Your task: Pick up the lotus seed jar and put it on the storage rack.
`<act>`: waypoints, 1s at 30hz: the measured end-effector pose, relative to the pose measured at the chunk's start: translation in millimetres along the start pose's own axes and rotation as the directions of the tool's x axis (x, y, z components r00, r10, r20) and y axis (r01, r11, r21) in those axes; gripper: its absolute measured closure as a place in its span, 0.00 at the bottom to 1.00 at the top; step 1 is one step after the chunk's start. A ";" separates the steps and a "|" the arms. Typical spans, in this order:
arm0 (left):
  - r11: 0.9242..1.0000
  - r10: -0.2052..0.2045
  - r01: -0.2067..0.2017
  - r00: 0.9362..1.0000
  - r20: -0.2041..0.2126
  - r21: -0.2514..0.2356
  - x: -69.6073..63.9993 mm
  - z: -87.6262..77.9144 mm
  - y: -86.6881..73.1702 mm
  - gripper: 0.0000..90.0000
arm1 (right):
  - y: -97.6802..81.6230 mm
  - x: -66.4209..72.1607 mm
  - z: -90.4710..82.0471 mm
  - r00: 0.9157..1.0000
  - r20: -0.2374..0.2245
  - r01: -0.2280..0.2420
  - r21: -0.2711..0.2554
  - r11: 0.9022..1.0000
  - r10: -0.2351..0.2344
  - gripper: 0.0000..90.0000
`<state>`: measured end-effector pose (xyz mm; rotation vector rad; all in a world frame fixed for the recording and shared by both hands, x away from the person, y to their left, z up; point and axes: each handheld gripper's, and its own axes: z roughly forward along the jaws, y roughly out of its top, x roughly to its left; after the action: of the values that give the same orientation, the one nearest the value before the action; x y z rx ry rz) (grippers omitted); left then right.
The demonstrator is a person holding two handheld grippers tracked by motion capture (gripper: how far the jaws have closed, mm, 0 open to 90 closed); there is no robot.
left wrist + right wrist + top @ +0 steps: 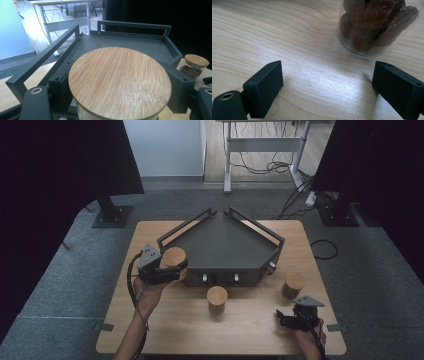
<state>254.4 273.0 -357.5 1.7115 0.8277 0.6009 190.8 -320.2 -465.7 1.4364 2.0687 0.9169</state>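
Gripping jar (pixel 174 257) at left edge of rack (pixel 222 245), left gripper (pixel 162 270) is held raised: judged so jar can be carried over rail onto shelf. Jaws clenched on jar body, one each side; bamboo lid (pixel 120 82) seen just above and between them, level. Right gripper (pixel 290 319) is parked low on table (pixel 165 330), jaws spread wide, nothing between. Nut jar (pixel 377 25) stands just ahead of them, apart, toward right jaw. Third jar (pixel 217 299) is left in front of rack.

three jars (pixel 217 299) with wooden lids, one dark tray (pixel 222 247), one wooden table (pixel 165 325), two grippers (pixel 159 270), and two black stands (pixel 111 214) on the floor.
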 end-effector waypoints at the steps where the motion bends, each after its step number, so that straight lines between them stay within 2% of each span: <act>1: 1.000 0.000 0.000 1.000 0.000 0.001 0.1 0.7 0.4 0.26 | 0.0 0.0 0.0 1.000 0.000 0.000 0.000 1.000 0.000 0.11; 30: 1.000 0.000 0.001 1.000 -0.020 0.006 2.0 19.5 12.1 0.26 | 0.0 -0.3 -0.1 1.000 -0.002 0.001 0.000 1.000 -0.001 0.11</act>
<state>272.9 260.7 -351.4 1.7132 0.8446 0.6165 190.9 -320.5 -465.6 1.4355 2.0704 0.9179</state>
